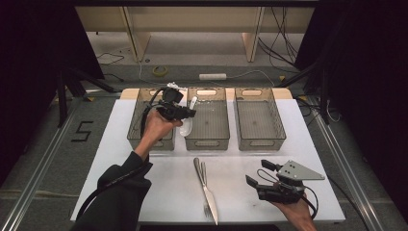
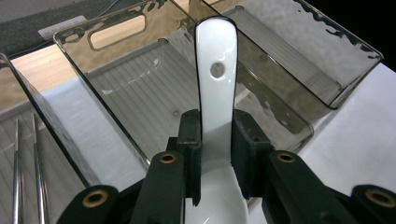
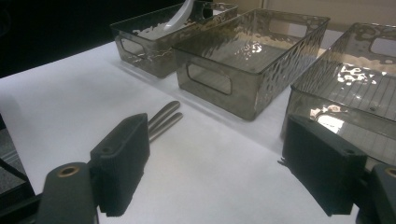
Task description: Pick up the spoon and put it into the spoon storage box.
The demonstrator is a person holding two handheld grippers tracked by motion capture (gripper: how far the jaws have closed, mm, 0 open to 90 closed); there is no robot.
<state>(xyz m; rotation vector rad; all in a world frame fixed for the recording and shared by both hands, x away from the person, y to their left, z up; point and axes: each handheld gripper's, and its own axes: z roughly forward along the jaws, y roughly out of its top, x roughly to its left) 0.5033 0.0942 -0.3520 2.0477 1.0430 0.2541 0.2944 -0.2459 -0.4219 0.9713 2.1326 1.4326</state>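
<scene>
- Black jaws of my left gripper clamp a glossy white ceramic spoon by its neck, handle pointing ahead over the middle bin.
- My right gripper hovers empty, jaws wide apart, above the white table.
- I count three smoky clear plastic bins, and one steel knife lying touching one steel fork.

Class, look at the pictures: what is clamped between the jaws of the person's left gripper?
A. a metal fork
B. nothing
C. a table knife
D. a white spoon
D: the left gripper has its black jaws pressed on either side of the white spoon, above the grey bins.
</scene>
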